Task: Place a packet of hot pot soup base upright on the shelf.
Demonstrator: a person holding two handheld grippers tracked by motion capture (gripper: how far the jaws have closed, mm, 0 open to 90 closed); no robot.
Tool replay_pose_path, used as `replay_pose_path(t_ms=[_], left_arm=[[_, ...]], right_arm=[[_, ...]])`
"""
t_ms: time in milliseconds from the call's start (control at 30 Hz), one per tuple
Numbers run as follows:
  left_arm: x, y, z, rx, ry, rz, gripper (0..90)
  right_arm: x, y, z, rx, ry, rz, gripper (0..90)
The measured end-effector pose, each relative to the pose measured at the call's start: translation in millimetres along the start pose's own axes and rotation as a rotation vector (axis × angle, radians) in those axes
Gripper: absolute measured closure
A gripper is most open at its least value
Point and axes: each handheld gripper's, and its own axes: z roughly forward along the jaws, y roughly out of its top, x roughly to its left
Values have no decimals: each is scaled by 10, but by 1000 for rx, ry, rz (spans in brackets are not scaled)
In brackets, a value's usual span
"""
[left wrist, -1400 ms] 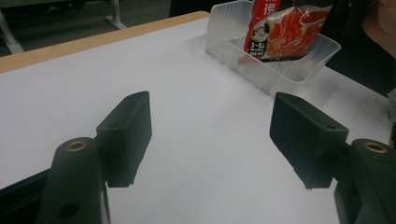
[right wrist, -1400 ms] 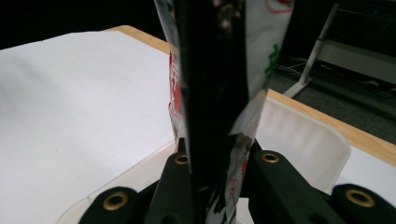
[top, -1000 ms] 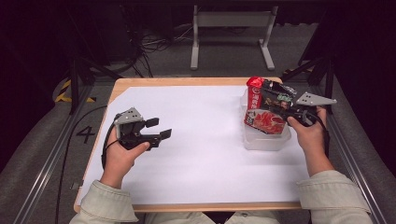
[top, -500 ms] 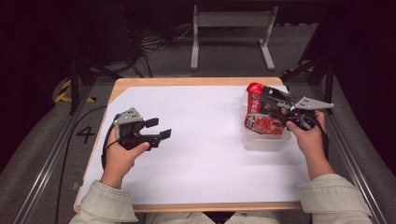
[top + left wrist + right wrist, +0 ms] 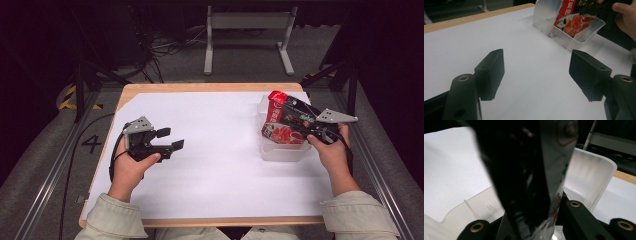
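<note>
1. Your left gripper rests over the white worktop, jaws wide apart, nothing between them.
2. Farther right, your right gripper has the red snack packet between jaws that have just been opening.
3. The packet stands tilted in the clear plastic bin.

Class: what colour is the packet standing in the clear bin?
Mostly red packet; clearest in the high view.
</note>
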Motion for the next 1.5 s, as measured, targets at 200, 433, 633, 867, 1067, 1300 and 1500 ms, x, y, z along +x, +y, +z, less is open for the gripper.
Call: replay_pose_path(t_ms=[200, 433, 633, 867, 1067, 1300, 1500], left_arm=[[6, -21, 6, 3, 3, 1, 283], [24, -105, -20, -2, 9, -3, 257], [22, -175, -82, -25, 12, -6, 235], [18, -321, -146, -40, 3, -9, 210], [-42, -435, -193, -26, 5, -9, 184], [-109, -573, -197, -16, 0, 8, 167], [-110, -715, -218, -26, -5, 2, 163]], right_arm=[[16, -2, -27, -32, -18, 29, 465], [51, -2, -194, -84, -23, 51, 314], [126, -7, -397, -101, -27, 63, 292], [236, -8, -607, -106, -37, 43, 285], [447, 16, -772, -127, -10, 22, 280], [735, -12, -761, -130, 65, -3, 276], [911, -45, -614, -117, 167, -13, 267]])
